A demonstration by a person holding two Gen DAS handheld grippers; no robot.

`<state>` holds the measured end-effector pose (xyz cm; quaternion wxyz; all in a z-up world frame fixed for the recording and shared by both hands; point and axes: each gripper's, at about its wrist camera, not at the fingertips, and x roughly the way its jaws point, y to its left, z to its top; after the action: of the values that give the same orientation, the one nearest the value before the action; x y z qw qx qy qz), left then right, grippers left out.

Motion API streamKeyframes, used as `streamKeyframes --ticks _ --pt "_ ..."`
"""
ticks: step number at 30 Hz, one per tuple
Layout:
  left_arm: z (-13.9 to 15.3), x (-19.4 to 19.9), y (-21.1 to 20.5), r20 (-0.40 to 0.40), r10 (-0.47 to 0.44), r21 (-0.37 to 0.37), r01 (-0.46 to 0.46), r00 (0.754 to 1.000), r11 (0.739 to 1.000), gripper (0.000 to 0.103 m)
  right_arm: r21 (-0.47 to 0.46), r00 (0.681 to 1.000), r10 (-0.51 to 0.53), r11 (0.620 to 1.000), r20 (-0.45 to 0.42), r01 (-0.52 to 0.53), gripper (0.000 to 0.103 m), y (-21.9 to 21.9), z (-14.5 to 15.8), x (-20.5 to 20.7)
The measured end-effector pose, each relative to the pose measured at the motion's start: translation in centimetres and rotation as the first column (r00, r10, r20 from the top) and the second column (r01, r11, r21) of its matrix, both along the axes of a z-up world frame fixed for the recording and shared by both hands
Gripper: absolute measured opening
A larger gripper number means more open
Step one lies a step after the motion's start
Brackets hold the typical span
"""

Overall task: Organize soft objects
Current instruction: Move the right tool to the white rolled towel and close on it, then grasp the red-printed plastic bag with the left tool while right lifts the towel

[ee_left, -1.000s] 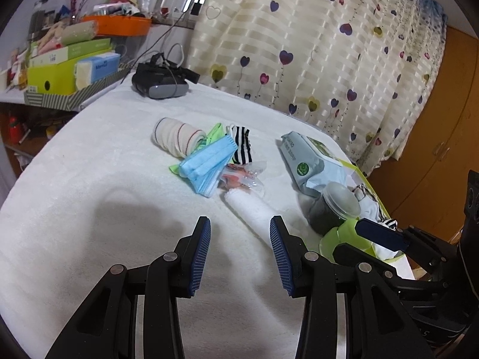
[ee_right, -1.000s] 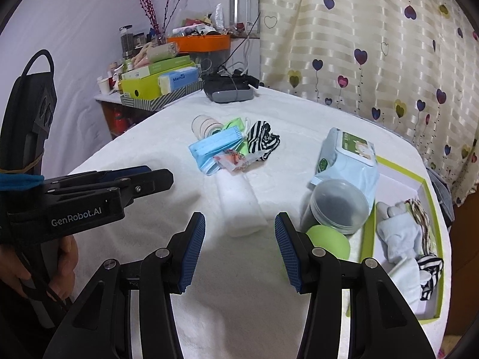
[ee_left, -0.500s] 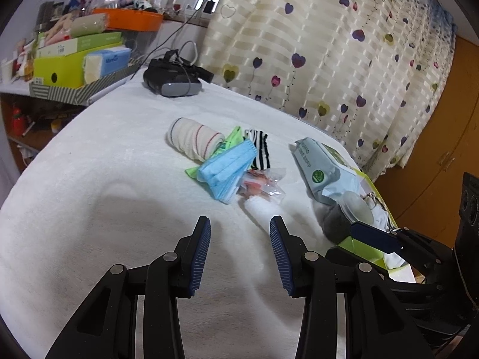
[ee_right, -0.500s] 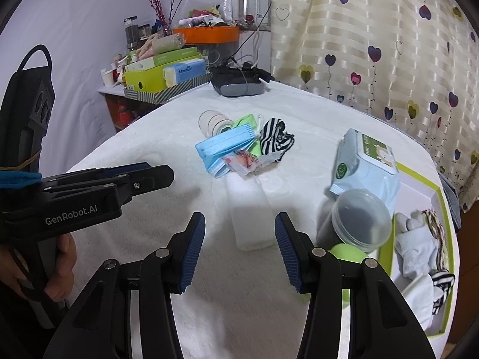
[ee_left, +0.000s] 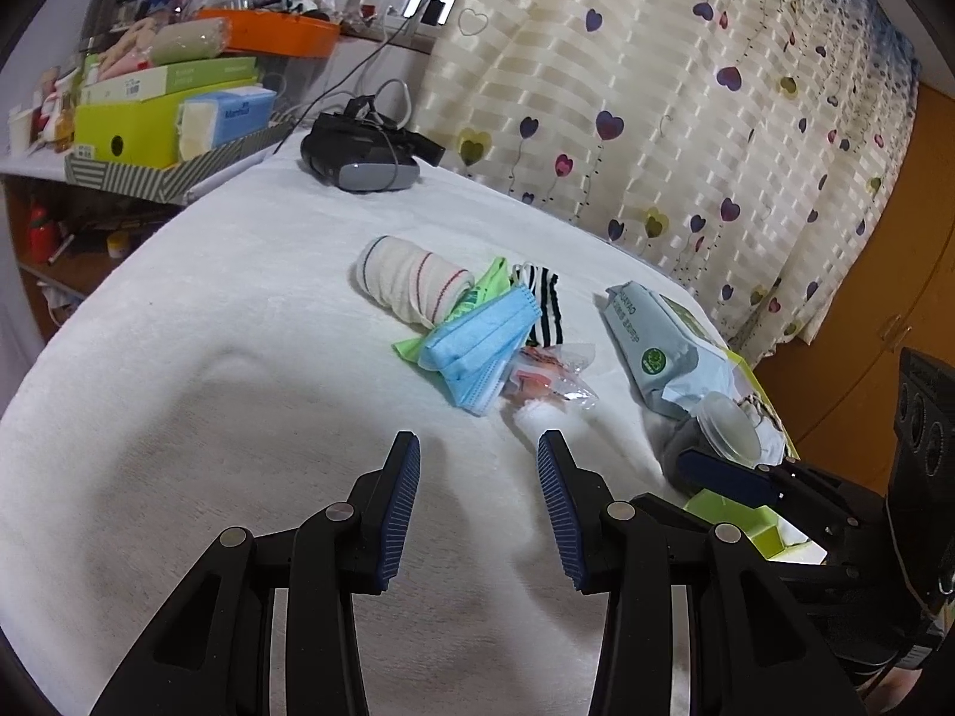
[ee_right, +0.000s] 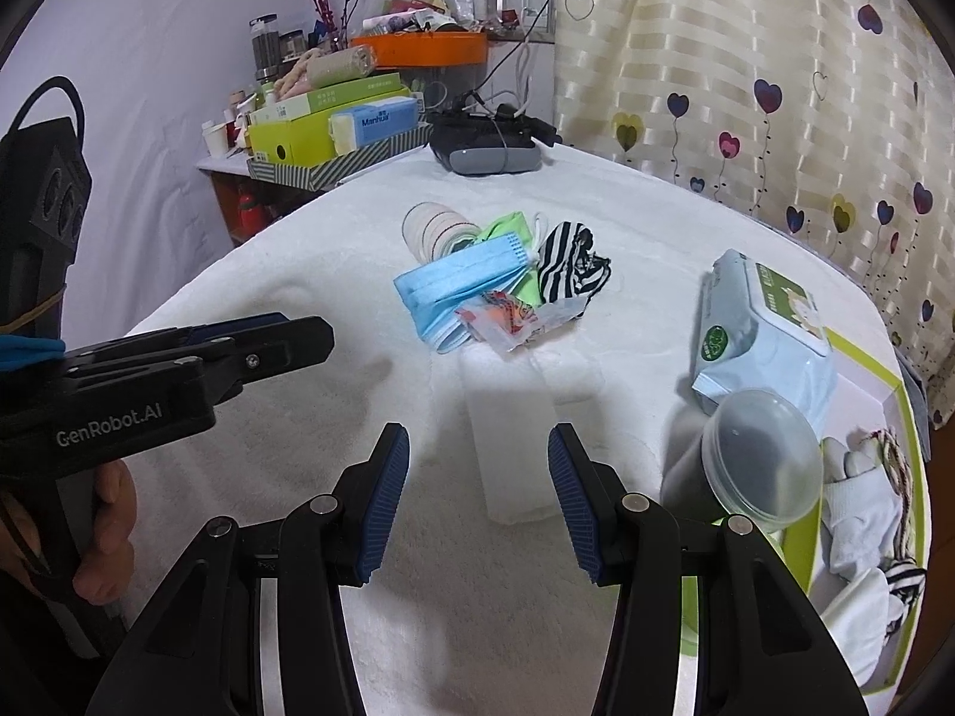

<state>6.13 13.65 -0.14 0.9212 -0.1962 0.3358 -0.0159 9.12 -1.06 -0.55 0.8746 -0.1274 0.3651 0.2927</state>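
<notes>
White plush cover [ee_left: 227, 322] spreads over the surface. Left wrist view: left tongs [ee_left: 477, 498] apart, empty, over bare cover. Pile mid-surface: rolled sock [ee_left: 412, 280], blue masks [ee_left: 477, 346], striped sock [ee_left: 546, 310]. Wipes pack [ee_left: 656, 340] toward the right edge.

Right wrist view: right tongs [ee_right: 477, 495] apart, holding nothing; folded white cloth [ee_right: 513, 453] lies just beyond them. Green box [ee_right: 865, 477] at the right edge holds white socks [ee_right: 859, 531]; lidded cup [ee_right: 746, 465] beside it.

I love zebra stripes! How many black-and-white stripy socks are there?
2. One stripy sock lies beside the blue masks; the other stripy sock is in the green box among white socks. Others may be hidden.
</notes>
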Motion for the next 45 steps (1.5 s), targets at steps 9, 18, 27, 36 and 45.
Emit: streamKeyframes --ticks 9,18,27,36,45 --pt "0.0 0.5 0.9 -0.008 0.016 0.011 -0.016 1.0 1.0 0.04 -0.023 0.999 -0.017 1.0 -0.052 0.016 0.05 1.1 -1.6 2.3" --pt "0.3 2.0 1.3 -0.018 0.019 0.025 -0.019 1.0 1.0 0.04 -0.119 0.992 -0.079 0.991 -0.1 0.067 0.05 2.2 -4.0 4.6" --pt "0.8 2.6 0.1 -0.016 0.0 0.035 0.001 1.0 0.999 0.04 -0.047 0.994 -0.067 0.997 -0.085 0.064 0.025 0.1 -2.5 3.6" --pt "1.4 3.6 -3.3 -0.022 -0.065 0.059 0.066 0.998 0.996 0.04 0.068 0.994 -0.107 0.992 -0.009 0.107 0.025 -4.3 1.3 0.7" --pt "0.0 6.4 -6.9 -0.083 -0.142 0.078 0.148 0.986 0.986 0.04 0.14 0.987 -0.154 0.979 0.036 0.148 0.024 -7.8 3.5 0.0"
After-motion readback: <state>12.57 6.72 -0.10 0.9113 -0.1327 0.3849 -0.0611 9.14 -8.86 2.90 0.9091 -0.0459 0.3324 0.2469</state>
